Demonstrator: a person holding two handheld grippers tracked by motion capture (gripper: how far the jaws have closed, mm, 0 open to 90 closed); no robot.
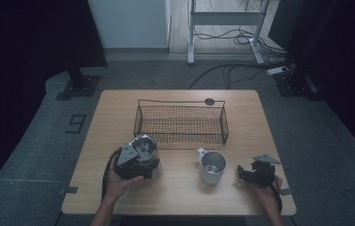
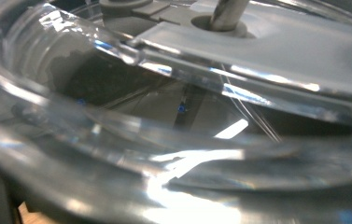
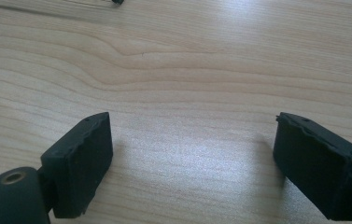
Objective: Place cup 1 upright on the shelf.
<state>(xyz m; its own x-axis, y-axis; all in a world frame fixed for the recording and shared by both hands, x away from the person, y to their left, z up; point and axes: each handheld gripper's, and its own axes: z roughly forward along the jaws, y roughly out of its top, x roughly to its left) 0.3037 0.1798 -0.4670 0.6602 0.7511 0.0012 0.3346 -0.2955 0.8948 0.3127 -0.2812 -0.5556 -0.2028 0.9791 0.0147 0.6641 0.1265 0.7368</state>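
mug (image 1: pixel 212 166) before basket (image 1: pixel 181 123), on table (image 1: pixel 175 197)

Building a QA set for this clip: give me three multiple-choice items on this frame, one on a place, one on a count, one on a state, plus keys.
1. Where is the metal mug?
A. inside the wire basket
B. on the table in front of the wire basket
C. on the floor

2. How many mugs stand on the table?
A. one
B. two
C. three

3. How are the right gripper jaws?
A. shut on the mug
B. shut on nothing
C. open

Key: B, the mug stands on bare wood before the basket; A, only one is there; C, wood grain shows between the jaws.
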